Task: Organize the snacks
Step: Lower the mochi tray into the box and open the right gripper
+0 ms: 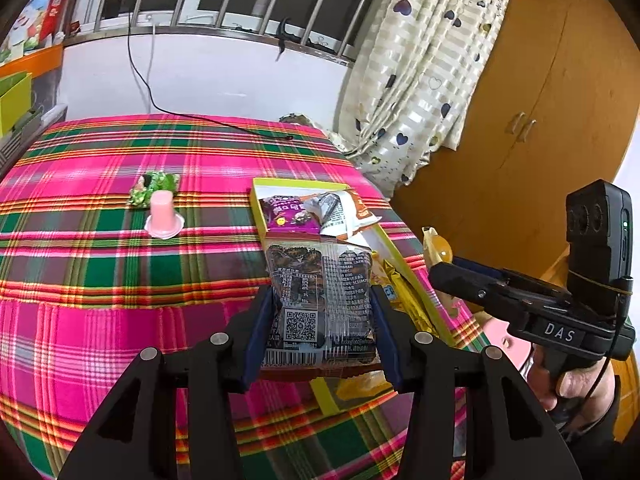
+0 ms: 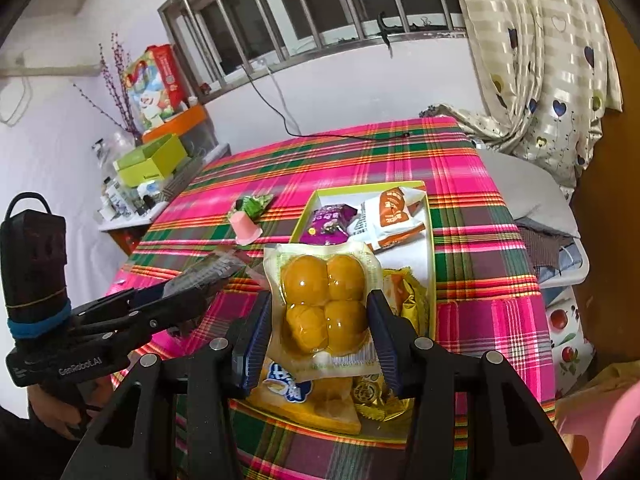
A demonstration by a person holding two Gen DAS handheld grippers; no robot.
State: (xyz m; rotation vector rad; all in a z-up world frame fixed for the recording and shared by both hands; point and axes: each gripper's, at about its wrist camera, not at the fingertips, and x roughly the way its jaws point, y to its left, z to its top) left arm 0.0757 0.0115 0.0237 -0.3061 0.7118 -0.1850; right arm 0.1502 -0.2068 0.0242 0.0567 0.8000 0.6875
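Both claws loaded: left gripper (image 1: 322,312) clamps dark snack pack (image 1: 320,300), right gripper (image 2: 320,320) clamps yellow vac pack (image 2: 326,304), frame centre. Risk: slick film slips, or packs collide over the crowded tray (image 2: 430,216).

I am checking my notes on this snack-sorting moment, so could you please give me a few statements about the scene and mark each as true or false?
1. The left gripper is closed on a clear packet of dark snacks. True.
2. The right gripper is empty. False: it is clamped on a vacuum pack of four yellow balls.
3. The pink jelly cup stands inside the yellow-green tray. False: it stands on the plaid cloth, apart from the tray.
4. A purple packet lies in the tray. True.
5. The green wrapped snack lies just behind the pink cup. True.
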